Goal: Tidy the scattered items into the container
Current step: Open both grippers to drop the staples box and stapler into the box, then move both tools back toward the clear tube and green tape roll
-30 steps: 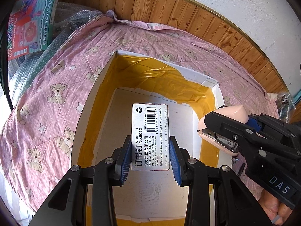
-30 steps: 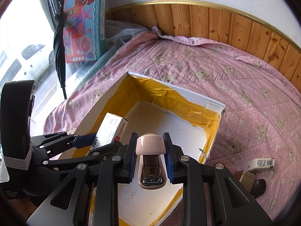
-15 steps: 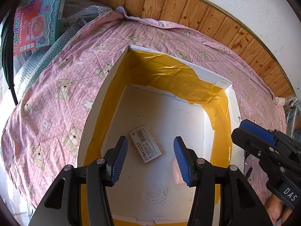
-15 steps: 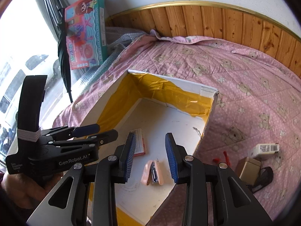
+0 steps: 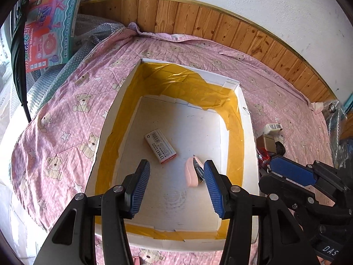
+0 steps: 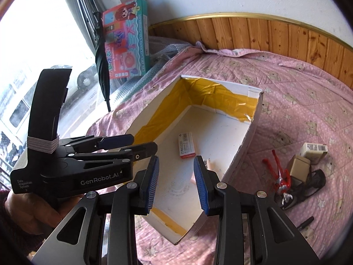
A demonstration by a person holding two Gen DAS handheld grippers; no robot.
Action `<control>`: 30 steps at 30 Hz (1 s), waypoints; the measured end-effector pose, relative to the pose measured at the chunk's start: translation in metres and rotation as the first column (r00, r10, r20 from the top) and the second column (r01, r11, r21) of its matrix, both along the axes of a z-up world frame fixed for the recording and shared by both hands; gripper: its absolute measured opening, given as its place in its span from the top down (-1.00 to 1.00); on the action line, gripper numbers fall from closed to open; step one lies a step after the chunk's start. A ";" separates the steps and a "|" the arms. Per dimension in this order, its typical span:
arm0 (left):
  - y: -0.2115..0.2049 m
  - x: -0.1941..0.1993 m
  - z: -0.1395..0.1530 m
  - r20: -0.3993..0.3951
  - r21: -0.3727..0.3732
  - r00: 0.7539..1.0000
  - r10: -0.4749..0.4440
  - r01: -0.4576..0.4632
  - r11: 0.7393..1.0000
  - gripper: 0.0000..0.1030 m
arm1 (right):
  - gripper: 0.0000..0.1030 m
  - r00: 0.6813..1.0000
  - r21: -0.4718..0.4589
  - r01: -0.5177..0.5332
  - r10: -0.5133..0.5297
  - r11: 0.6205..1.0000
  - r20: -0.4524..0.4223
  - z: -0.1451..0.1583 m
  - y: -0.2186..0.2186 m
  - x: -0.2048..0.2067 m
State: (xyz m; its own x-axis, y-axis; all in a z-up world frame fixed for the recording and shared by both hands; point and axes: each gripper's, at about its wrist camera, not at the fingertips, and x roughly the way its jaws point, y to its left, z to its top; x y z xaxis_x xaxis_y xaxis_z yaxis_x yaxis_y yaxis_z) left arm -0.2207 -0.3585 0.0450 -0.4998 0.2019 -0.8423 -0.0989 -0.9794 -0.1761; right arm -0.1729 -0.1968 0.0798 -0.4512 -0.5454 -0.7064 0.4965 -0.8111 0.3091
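A white cardboard box [image 5: 112,119] [image 6: 247,141] lined with yellow tape sits on the pink bear-print bedspread. Inside it lie a staples box [image 5: 160,145] [image 6: 187,145] and a pink stapler [image 5: 192,172], the stapler mostly hidden in the right wrist view. My left gripper [image 5: 176,185] hangs open above the box's near end, nothing between its blue pads. My right gripper [image 6: 176,184] is open too, over the box's near right wall. To the right of the box lie a white barcode box [image 6: 314,150] [image 5: 273,128], a tan box [image 6: 299,167], a red figure [image 6: 279,173] and a black item [image 6: 308,186].
A black pen [image 6: 305,222] lies on the bedspread at the near right. A toy washing-machine carton [image 6: 126,39] [image 5: 47,22], bubble wrap and a black umbrella [image 6: 102,61] stand at the far left by the window. Wooden panelling [image 6: 275,37] runs behind the bed.
Both grippers opened and dropped their loads: the staples box and the pink stapler now lie on the box floor. Both grippers then pulled back and up from the box.
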 end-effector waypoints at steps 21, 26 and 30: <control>0.024 0.102 0.034 -0.135 -0.001 0.988 -0.075 0.075 0.997 -0.02 | 0.32 0.994 -0.113 0.085 -0.092 0.990 -0.053 0.011 0.048 0.097; 0.037 0.124 0.030 -0.151 -0.015 0.983 -0.100 0.099 0.995 -0.02 | 0.32 0.993 -0.133 0.104 -0.110 0.986 -0.042 0.004 0.059 0.116; 0.047 0.135 0.024 -0.145 -0.019 0.982 -0.120 0.119 0.993 -0.02 | 0.32 0.991 -0.154 0.120 -0.127 0.981 -0.037 -0.002 0.070 0.127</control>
